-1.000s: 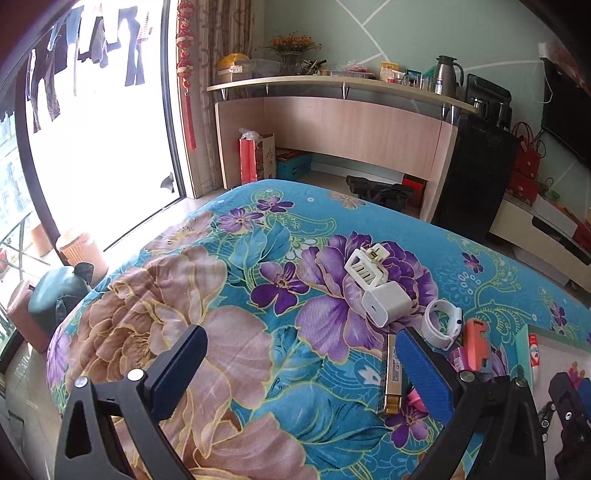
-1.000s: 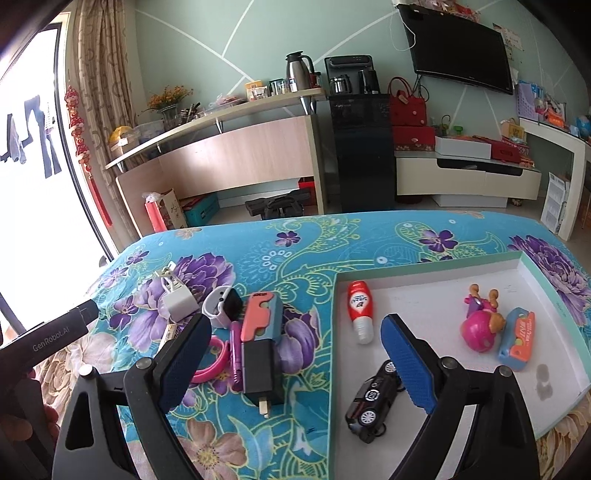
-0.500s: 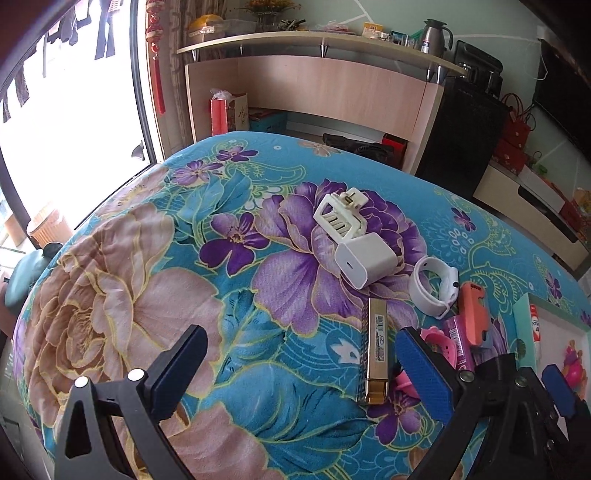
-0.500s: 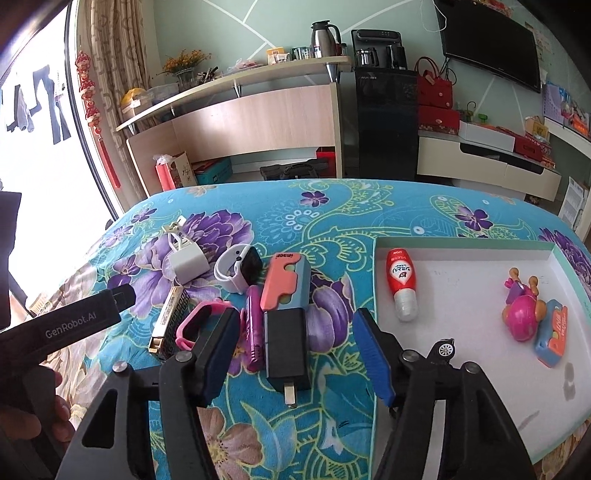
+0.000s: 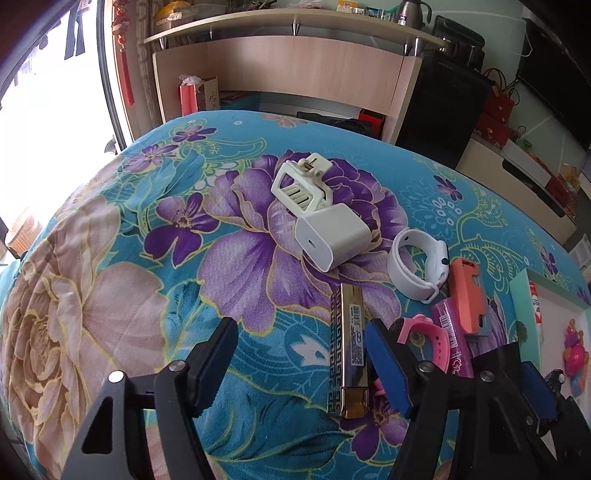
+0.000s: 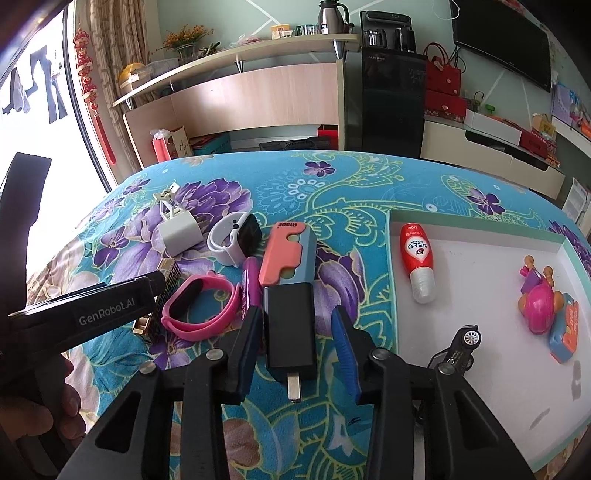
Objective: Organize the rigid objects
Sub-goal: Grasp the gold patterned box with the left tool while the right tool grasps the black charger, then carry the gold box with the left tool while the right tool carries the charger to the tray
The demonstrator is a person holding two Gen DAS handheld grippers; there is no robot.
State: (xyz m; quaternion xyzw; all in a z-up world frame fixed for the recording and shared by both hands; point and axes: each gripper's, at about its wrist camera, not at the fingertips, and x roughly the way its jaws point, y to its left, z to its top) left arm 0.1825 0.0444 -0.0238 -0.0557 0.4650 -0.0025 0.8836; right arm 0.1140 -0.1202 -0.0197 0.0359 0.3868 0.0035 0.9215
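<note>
Both grippers lowering since earlier, right gripper (image 6: 295,343) jaws closing around black charger (image 6: 291,325), not yet gripping, left gripper (image 5: 299,363) half-open, empty, beside gold lighter (image 5: 349,347), "inaer" reading on coral case (image 6: 282,251) above charger, right view alone showing "GenRobot.AI".

Floral bedspread (image 5: 110,295) fills the lower frame, teal with purple and beige blooms. Behind it, across the top, a curved wooden counter (image 6: 258,88) carrying a steel thermos (image 6: 334,16) and a vase of flowers (image 6: 184,40). Upper right, a dark television (image 6: 506,37) on the green wall, red bags (image 6: 441,79) beneath it. Far left, bright window (image 5: 48,92), with clothes hanging outside (image 6: 37,85).
</note>
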